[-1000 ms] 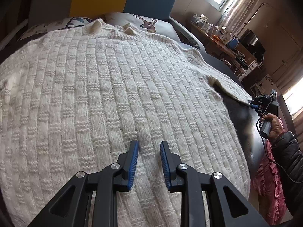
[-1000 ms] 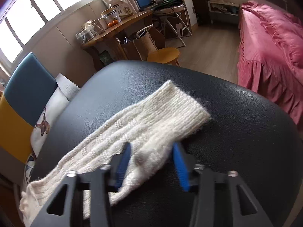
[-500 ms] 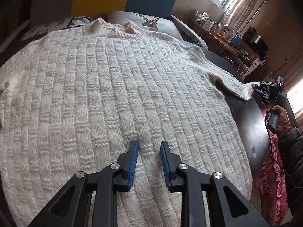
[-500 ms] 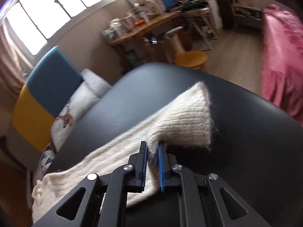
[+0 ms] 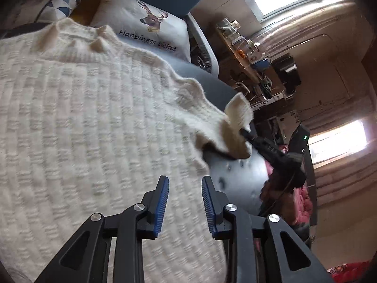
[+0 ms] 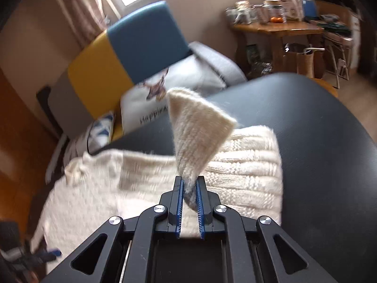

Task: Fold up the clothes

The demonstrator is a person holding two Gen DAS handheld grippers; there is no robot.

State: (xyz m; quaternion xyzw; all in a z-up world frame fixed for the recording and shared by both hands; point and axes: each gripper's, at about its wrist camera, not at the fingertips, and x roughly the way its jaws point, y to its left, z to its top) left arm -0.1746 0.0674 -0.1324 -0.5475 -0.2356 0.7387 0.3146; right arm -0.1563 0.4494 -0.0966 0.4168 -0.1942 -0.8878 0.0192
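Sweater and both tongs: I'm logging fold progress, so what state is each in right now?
Sweater: body spread flat, not yet folded.
Sleeve cuff: lifted off the black surface, pinched.
Right tongs: shut on the sleeve cuff.
Left tongs: open over the sweater's edge, jaws just widened, nothing pinched between them.

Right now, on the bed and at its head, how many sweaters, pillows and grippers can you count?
Sweaters: 1, the cream knit sweater
Pillows: 2, deer pillow and triangle-pattern pillow
Grippers: 2, left gripper and right gripper
Total: 5
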